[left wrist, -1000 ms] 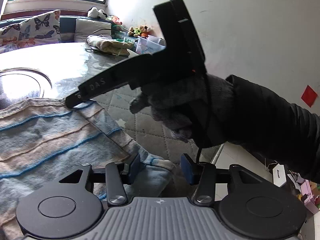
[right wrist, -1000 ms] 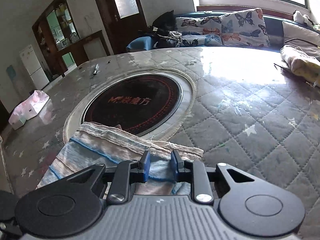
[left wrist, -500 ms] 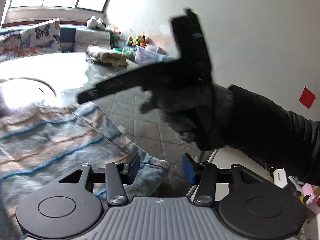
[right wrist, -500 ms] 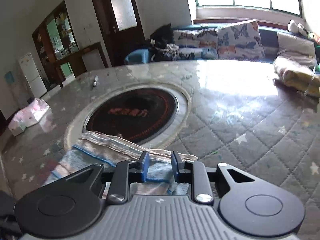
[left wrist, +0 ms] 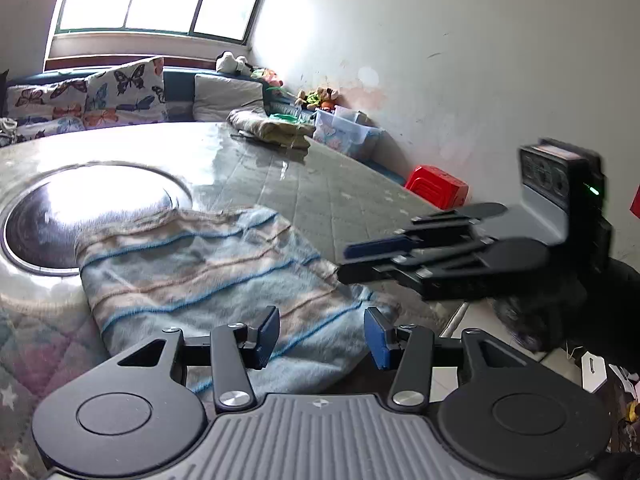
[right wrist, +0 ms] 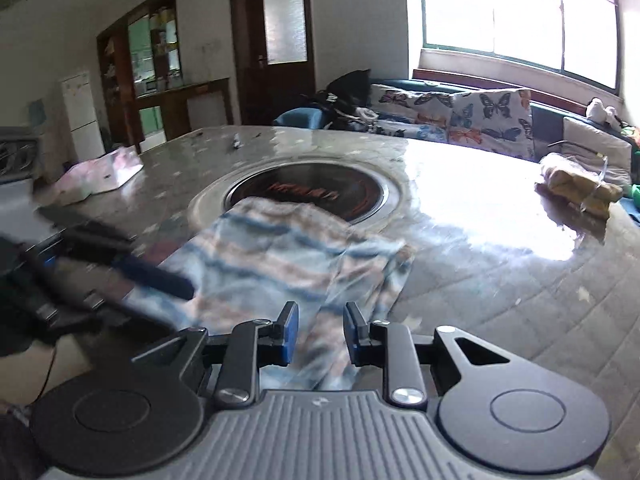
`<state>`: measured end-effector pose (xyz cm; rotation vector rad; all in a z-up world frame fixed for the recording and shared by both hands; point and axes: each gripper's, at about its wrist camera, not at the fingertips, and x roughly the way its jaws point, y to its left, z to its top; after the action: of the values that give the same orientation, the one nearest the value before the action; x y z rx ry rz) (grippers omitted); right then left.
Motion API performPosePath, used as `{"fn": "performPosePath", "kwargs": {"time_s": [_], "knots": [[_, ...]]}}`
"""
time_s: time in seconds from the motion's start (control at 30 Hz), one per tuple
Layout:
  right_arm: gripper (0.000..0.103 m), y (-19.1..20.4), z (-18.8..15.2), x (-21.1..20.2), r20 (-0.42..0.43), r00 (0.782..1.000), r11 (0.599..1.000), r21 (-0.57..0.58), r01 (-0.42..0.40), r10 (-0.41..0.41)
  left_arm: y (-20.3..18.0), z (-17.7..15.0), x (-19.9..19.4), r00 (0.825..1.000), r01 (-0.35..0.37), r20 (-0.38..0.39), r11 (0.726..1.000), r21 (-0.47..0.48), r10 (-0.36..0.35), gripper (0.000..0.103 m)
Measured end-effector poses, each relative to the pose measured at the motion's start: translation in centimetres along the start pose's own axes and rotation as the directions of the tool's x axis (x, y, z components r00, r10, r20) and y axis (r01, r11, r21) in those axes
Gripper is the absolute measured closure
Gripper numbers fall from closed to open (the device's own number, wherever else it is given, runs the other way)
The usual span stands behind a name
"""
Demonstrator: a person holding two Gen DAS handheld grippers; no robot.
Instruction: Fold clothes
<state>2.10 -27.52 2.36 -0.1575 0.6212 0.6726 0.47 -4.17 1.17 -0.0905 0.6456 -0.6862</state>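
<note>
Both tools (left wrist: 322, 338) (right wrist: 318, 330) gape over striped cloth (left wrist: 208, 268); hob (right wrist: 312, 194) lettering blurred.

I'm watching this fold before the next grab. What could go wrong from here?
1. The striped cloth lies near the table's edge, so a careless pull might drag it off.
2. Both tools are open and near each other: the right tool could bump the left tool.
3. The cloth's far end overlaps the round inset burner, where it may catch on the rim.

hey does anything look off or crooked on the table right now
Yes. The striped cloth lies askew: its far edge laps over the round cooktop, and its near corner is bunched, not flat. Nothing looks spilled or damaged.
</note>
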Motion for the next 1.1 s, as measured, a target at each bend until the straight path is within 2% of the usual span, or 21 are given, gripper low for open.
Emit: {"fn": "performPosePath", "kwargs": {"time_s": [0.37, 0.47, 0.87, 0.97, 1.1], "knots": [[0.08, -0.1, -3.1, -0.1, 0.009, 1.0, 0.999, 0.039, 0.014, -0.014, 0.7, -1.8, -0.3, 0.998, -0.047, -0.04, 0.999, 0.001, 0.047, 0.053], [0.077, -0.2, -3.9, -0.1, 0.012, 1.0, 0.999, 0.05, 0.017, -0.018, 1.0, -2.3, -0.9, 0.997, -0.064, -0.047, 0.998, 0.002, 0.065, 0.053], [0.076, 2.3, -1.7, -0.9, 0.064, 0.998, 0.998, -0.069, -0.003, 0.008, 2.1, -3.8, -4.6, 0.989, -0.142, -0.053, 0.99, -0.008, 0.142, 0.053], [0.076, 3.1, -1.5, -0.1, 0.058, 0.997, 0.994, -0.096, -0.046, 0.051, 2.4, -3.6, -4.9, 0.987, -0.153, -0.05, 0.988, -0.012, 0.152, 0.053], [0.076, 2.8, -2.1, 1.3, 0.017, 0.998, 0.995, -0.087, -0.057, 0.059, 2.8, -3.1, -5.1, 0.985, -0.167, -0.045, 0.986, -0.019, 0.166, 0.053]]}}
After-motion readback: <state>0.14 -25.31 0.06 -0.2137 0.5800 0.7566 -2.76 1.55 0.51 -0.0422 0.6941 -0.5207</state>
